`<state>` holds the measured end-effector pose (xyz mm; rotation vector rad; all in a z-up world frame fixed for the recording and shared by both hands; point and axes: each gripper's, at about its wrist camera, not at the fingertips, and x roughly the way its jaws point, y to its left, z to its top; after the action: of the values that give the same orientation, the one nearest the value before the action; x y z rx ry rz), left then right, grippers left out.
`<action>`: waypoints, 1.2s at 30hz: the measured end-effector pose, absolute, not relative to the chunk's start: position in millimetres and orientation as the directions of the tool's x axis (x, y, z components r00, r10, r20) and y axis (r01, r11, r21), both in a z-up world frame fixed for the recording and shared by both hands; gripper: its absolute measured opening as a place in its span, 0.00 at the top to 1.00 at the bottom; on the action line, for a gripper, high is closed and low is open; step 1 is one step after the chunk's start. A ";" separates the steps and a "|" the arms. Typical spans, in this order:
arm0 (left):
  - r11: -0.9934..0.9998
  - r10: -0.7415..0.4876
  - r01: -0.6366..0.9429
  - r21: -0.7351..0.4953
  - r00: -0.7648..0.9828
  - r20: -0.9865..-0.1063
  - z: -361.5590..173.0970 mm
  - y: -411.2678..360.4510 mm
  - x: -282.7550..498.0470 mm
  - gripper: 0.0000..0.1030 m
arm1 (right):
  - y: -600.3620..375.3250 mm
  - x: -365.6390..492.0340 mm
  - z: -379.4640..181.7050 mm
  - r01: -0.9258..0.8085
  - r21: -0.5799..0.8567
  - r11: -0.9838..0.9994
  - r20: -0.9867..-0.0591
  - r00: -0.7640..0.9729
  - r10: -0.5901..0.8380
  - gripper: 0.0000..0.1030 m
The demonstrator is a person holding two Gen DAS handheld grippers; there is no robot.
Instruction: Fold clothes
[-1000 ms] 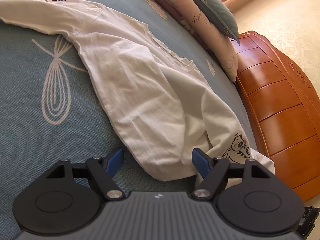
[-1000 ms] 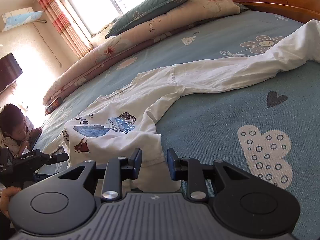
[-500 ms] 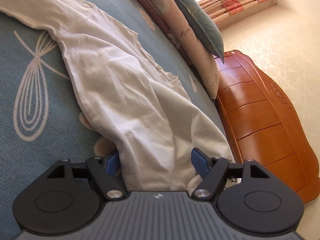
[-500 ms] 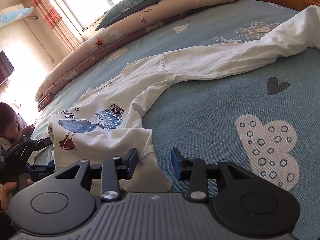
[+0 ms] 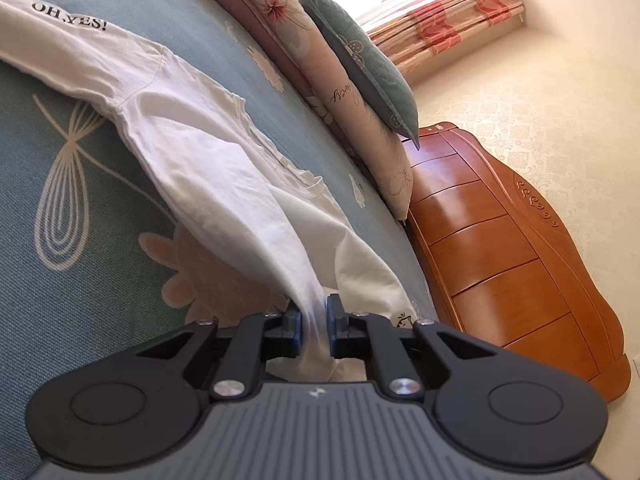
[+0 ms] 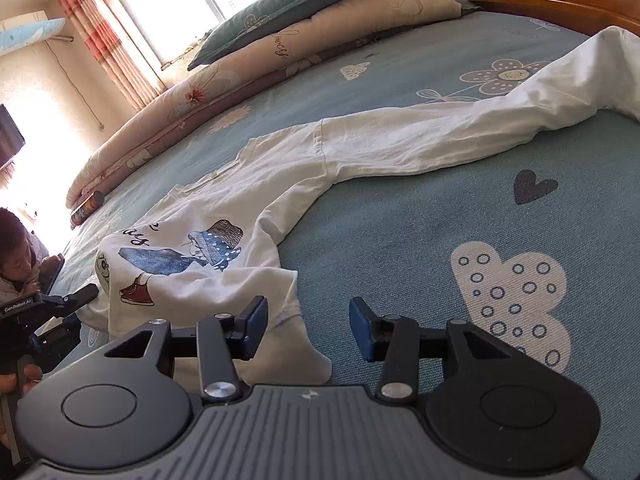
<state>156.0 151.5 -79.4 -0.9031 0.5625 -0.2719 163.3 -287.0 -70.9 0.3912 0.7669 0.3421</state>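
A white long-sleeved shirt [image 5: 208, 160] lies spread on the blue patterned bedspread [image 5: 80, 240]. My left gripper [image 5: 314, 322] is shut on the shirt's hem, and the cloth rises taut from the bed into the jaws. In the right wrist view the shirt [image 6: 360, 148] shows a printed picture on its front and one sleeve stretched to the right. My right gripper [image 6: 308, 326] is open, with a corner of the shirt's hem lying between and under its fingers. The left gripper also shows in the right wrist view [image 6: 86, 294] at the far left edge.
Pillows and a rolled quilt [image 6: 320, 28] line the far side of the bed. A wooden headboard [image 5: 500, 248] stands at the right. A child [image 6: 18, 248] sits beside the bed at the left. A dark can [image 6: 86, 206] lies near the quilt.
My left gripper has closed on the shirt's hem and lifted it. My right gripper has opened wider and shifted slightly over the hem corner.
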 end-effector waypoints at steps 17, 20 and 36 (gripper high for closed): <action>0.745 -0.370 0.017 -0.667 0.843 -0.392 -34.9 195.3 140.4 0.58 | -286.1 147.2 -49.5 -0.199 0.449 0.871 -0.563 0.694 0.449 0.44; 0.782 -0.362 0.047 -0.622 0.846 -0.392 -40.2 190.2 120.9 0.44 | -282.6 146.8 -47.3 -0.229 0.437 0.870 -0.561 0.687 0.463 0.41; 0.838 -0.431 0.179 -0.515 0.797 -0.424 -72.6 176.6 129.4 0.27 | -290.4 170.9 -92.1 -0.235 0.540 0.808 -0.593 0.575 0.564 0.29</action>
<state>129.4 176.6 -72.6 -0.4751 0.5598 -0.3412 170.9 -290.4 -92.1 0.4319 0.8363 0.4850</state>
